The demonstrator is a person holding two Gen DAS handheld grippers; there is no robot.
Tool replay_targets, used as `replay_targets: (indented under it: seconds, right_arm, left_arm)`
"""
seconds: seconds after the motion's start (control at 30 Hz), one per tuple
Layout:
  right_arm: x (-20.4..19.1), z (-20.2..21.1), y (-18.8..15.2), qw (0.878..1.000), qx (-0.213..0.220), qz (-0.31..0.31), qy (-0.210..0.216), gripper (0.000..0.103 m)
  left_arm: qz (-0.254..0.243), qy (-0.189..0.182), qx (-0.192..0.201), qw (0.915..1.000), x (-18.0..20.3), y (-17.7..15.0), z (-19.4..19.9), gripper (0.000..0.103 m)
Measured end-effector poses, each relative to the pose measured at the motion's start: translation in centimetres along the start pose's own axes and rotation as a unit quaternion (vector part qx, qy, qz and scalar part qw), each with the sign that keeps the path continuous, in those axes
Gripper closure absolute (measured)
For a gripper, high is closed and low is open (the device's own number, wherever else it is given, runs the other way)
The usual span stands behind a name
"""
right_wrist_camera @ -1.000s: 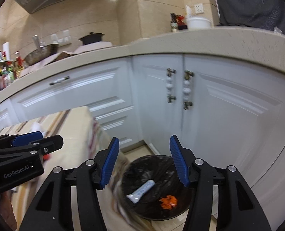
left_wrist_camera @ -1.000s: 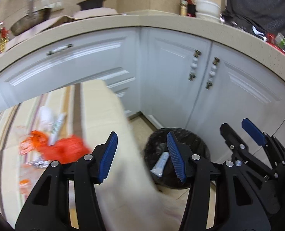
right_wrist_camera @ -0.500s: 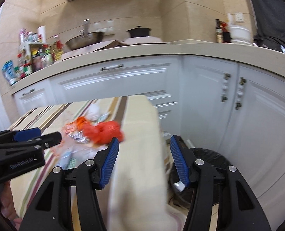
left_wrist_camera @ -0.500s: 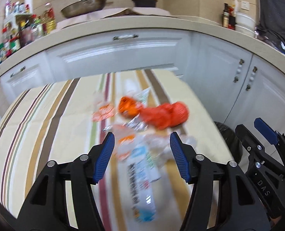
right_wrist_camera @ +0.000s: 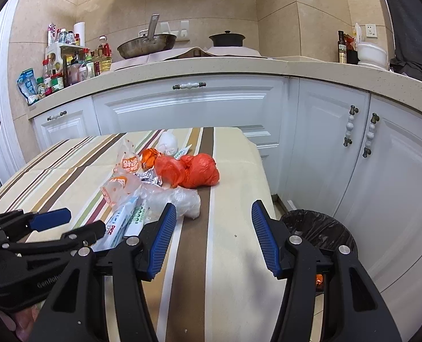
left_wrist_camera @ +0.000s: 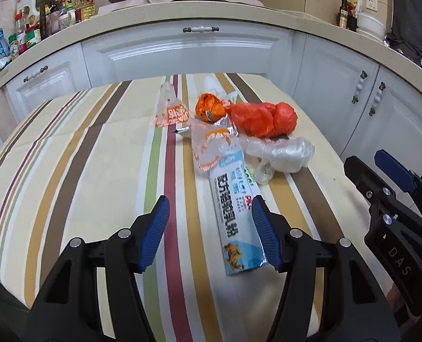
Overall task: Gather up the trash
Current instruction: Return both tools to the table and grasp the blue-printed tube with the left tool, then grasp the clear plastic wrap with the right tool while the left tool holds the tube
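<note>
Two grippers hang over the striped table (left_wrist_camera: 76, 154), and both have their jaws spread with nothing pinched. The left gripper (left_wrist_camera: 211, 230) has the long white and blue wrapper (left_wrist_camera: 236, 219) lying flat between its fingers, with its right finger just beside the wrapper's edge but not pressing on it. The right gripper (right_wrist_camera: 213, 236) is over bare cloth, near the clear crumpled bag (right_wrist_camera: 179, 199). Past the long wrapper the rest of the trash sits in a heap: the red bag (left_wrist_camera: 265, 119), an orange ball wrapper (left_wrist_camera: 209, 107) and two small see-through packets. The black bin (right_wrist_camera: 322, 228) stands on the floor just beside the table's right edge. The long wrapper is thin and flat, so the fingers could slide over it or grab the cloth too and pull it. Its far end seems to lie under a packet, though the view is not clear, so lifting it could drag other trash off the table. Light bags could also miss the bin. A second ago both grippers looked down at the bin, where a small tube lay; now they have swung back over the table, and the left jaws are a bit wider.
</note>
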State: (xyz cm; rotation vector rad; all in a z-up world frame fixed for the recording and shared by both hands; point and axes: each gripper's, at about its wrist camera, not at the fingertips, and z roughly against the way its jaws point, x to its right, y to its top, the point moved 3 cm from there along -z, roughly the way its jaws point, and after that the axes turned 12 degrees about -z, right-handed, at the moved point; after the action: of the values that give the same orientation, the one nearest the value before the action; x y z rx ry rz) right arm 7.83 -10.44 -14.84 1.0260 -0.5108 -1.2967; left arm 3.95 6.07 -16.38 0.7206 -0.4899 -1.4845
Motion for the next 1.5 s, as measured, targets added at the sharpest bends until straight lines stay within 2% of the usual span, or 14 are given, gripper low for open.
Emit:
replay_targets:
  seconds: [0.37,0.43,0.57,0.77,1.03,1.2,1.33,1.43,1.5]
  right_arm:
    - [0.8,0.2,-0.1,1.0,0.004,-0.007,-0.009,0.048]
    - [0.8,0.2,-0.1,1.0,0.003,-0.007,-0.01,0.048]
    - [0.4,-0.2,-0.3,1.0,-0.001,-0.005,-0.008,0.048]
    - [-0.8,-0.7,-0.7,1.0,-0.012,0.006,0.001,0.048]
    - [-3.3,-2.2,-0.6,0.999,-0.023,0.03,0.014,0.048]
    - [-4.2,-4.0,0.2,0.999,-0.034,0.033,0.006,0.048]
    - [-4.3,-5.3,0.4,0.998,-0.053,0.03,-0.002,0.043]
    - [-4.1,-6.2,0.5,0.997,-0.068,0.022,-0.004,0.043]
    - [-3.9,-6.6,0.5,0.997,-0.077,0.017,0.001,0.047]
  left_arm:
    - [-0.024,-0.009,-0.013,0.9996,1.6,-1.0,-1.6,0.042]
    - [-0.016,-0.011,-0.012,0.9997,1.3,-1.1,-1.6,0.047]
    - [-0.009,-0.02,-0.01,0.9997,0.7,-1.4,-1.6,0.073]
    - [-0.012,-0.021,0.01,0.9997,0.0,-1.6,-0.8,0.087]
    - [0.002,-0.01,0.038,0.9992,-1.7,-0.8,0.2,0.088]
    - [0.017,-0.006,0.039,0.9991,-2.6,-0.6,0.0,0.088]
    - [0.027,0.0,0.041,0.9988,-3.3,-0.4,-0.1,0.088]
    - [0.032,0.001,0.037,0.9988,-3.7,-0.4,-0.4,0.088]
    - [0.035,0.002,0.035,0.9988,-3.8,-0.5,-0.6,0.088]
